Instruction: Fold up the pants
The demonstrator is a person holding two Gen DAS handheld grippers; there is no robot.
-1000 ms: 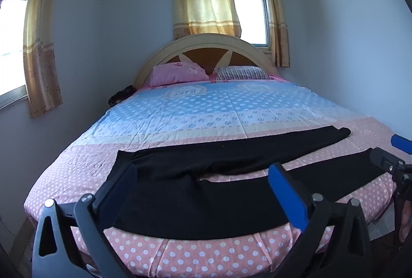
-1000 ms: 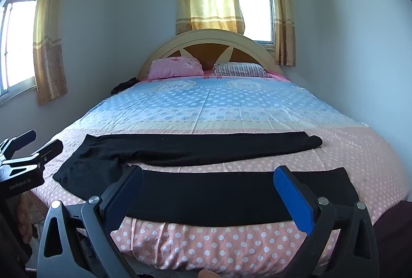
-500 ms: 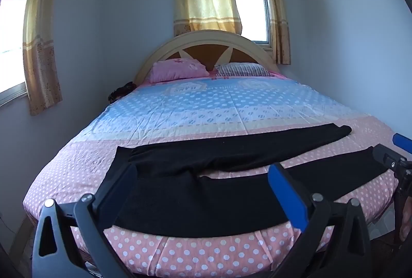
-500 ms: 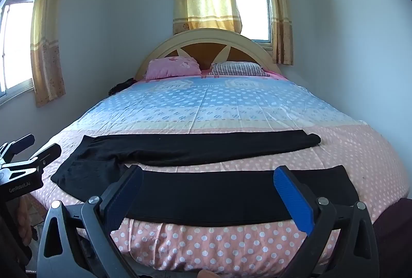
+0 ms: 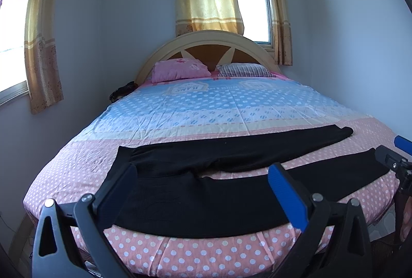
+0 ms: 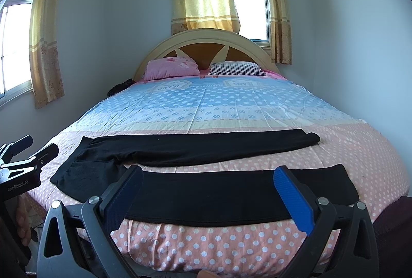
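- Hovering at the foot of the bed (image 5: 180,260), the left gripper (image 5: 206,190) and right gripper (image 6: 208,190) both stood wide open, holding nothing.
- The black pants (image 5: 206,200) lay flat across the near end of the bed, legs spread apart.
- Folding looked not yet begun; the approach was the step in hand.
- Next, I judged, each gripper needed the near leg's edge to lay it over the far leg.
- Long axis ran left-right: waistband left, cuffs right.
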